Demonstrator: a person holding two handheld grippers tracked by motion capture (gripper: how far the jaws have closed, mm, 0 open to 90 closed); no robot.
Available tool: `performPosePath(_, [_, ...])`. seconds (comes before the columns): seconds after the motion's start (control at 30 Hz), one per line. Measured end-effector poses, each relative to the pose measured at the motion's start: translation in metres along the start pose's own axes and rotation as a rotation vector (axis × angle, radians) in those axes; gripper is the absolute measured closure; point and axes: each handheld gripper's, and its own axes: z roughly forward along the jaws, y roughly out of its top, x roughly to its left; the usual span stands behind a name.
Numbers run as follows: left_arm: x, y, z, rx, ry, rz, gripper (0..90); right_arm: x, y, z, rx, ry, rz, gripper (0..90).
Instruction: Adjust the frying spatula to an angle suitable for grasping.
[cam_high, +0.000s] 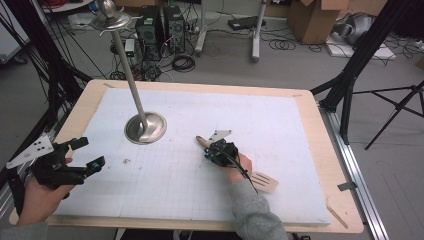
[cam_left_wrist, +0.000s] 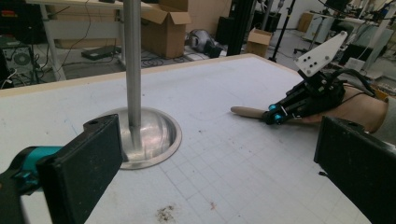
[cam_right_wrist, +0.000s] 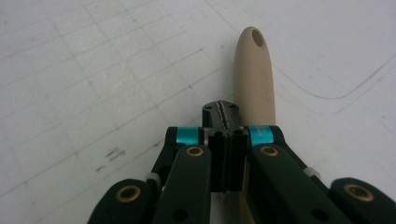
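A wooden slotted spatula (cam_high: 263, 181) lies on the white gridded mat, its handle (cam_right_wrist: 254, 70) pointing away toward the metal stand. My right gripper (cam_high: 210, 152) rests low over that handle with its jaws pressed together and nothing between them; in the right gripper view the gripper (cam_right_wrist: 223, 109) sits just left of the handle, which passes beside and under it. The left gripper view shows the same gripper (cam_left_wrist: 275, 116) at the handle (cam_left_wrist: 245, 112). My left gripper (cam_high: 89, 152) hovers at the table's left edge, jaws wide apart and empty (cam_left_wrist: 215, 158).
A metal stand with a round domed base (cam_high: 145, 127) and a tall leaning pole stands on the mat's left centre (cam_left_wrist: 154, 135). The mat (cam_high: 280, 120) covers a wooden table. Cables, boxes and tripod legs surround the table on the floor.
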Motion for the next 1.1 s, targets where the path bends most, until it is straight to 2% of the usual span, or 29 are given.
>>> performPosePath(0.3, [0.001,0.0,0.003,0.003,-0.005,-0.004,1.8,-0.008,0.005,0.007,-0.004,-0.018,0.04,90.0])
performPosePath(0.57, [0.0,0.001,0.002,-0.006,-0.009,-0.003,1.8,-0.012,0.007,0.009,0.001,-0.06,0.069,90.0])
performPosePath(0.7, [0.0,0.001,0.002,-0.002,-0.012,-0.001,1.7,-0.013,0.008,0.008,0.0,-0.054,0.081,90.0])
performPosePath(0.83, [0.001,0.001,0.003,-0.002,-0.009,-0.002,1.7,-0.014,0.012,-0.005,-0.056,-0.02,0.104,90.0])
performPosePath(1.0, [0.0,0.002,0.003,-0.008,-0.011,0.01,1.8,-0.015,0.019,-0.033,-0.125,0.033,0.094,90.0])
performPosePath(1.1, [0.001,0.002,0.005,-0.008,-0.012,0.009,1.8,-0.021,0.015,-0.052,-0.154,0.061,0.114,90.0])
